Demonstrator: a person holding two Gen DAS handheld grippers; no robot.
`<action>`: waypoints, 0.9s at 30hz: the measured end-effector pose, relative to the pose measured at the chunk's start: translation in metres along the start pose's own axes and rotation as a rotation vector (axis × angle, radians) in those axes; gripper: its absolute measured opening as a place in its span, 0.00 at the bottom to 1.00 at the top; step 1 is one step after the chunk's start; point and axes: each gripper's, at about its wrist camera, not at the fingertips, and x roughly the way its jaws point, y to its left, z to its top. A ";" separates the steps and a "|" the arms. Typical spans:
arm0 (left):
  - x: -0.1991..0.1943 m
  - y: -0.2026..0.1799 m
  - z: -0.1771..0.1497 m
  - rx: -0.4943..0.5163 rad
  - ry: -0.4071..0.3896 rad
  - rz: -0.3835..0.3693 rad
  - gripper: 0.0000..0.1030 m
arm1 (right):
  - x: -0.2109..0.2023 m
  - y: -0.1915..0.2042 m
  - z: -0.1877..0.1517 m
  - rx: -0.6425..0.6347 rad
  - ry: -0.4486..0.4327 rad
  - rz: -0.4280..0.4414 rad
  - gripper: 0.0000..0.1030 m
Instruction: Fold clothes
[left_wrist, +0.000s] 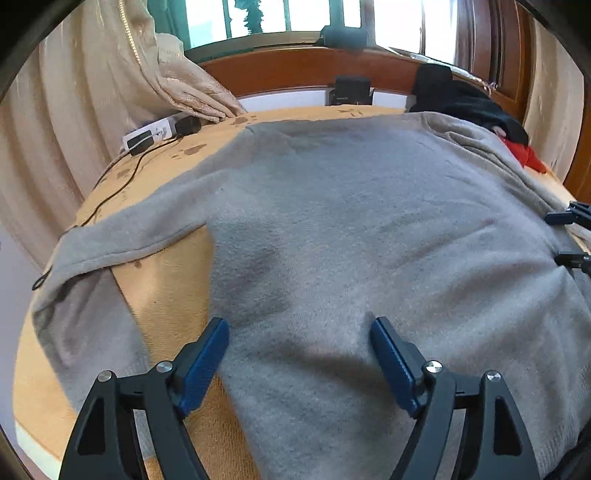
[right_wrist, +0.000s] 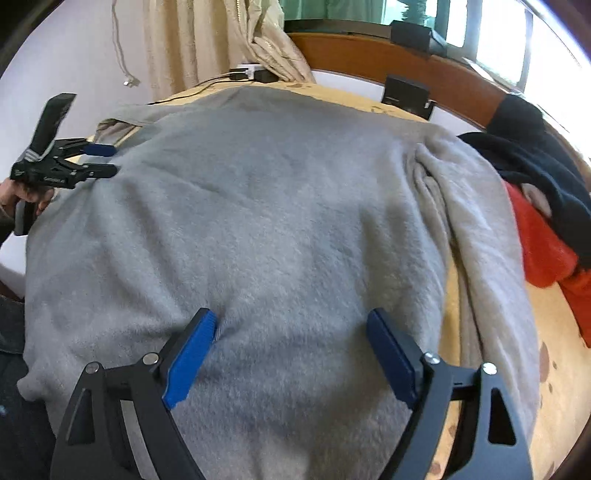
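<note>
A grey sweater (left_wrist: 332, 229) lay spread flat across the bed (left_wrist: 173, 280), its body filling most of the yellow-orange bedspread, one sleeve (left_wrist: 122, 240) reaching out toward the bed's left edge and the other sleeve (right_wrist: 454, 206) bunched in long creases along its right side. Beside that bunched sleeve a red garment (right_wrist: 539, 243) and a black garment (right_wrist: 535, 155) sat piled near the headboard.

The likeliest trouble from here was an uneven fold. If either pair of tongs pinched only the top layer of knit, the lower layer would probably stay behind and the sweater would skew. The creased sleeve might drag or trap under the body if the fold began before it was laid flat. A lift near the right edge could also catch the red garment and pull it along. The charger cable (left_wrist: 122, 181) near the left sleeve seemed a smaller snag risk.

The left tongs (left_wrist: 299, 332) stood wide open over the near part of the sweater, blue pads apart, nothing clamped between them; whether the tips brushed the cloth could not be told. The right tongs (right_wrist: 291, 325) were equally wide and held nothing, though the left pad appeared to press a small dimple into the knit.
</note>
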 end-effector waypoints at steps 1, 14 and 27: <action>-0.004 -0.004 0.002 0.004 0.003 0.009 0.79 | 0.000 0.001 0.001 0.001 0.001 -0.012 0.84; -0.067 -0.082 -0.032 0.136 0.049 -0.242 0.79 | -0.044 0.068 -0.024 -0.139 -0.002 0.142 0.85; -0.085 -0.059 -0.097 0.176 -0.027 -0.244 0.80 | -0.066 0.045 -0.079 -0.189 0.017 0.171 0.89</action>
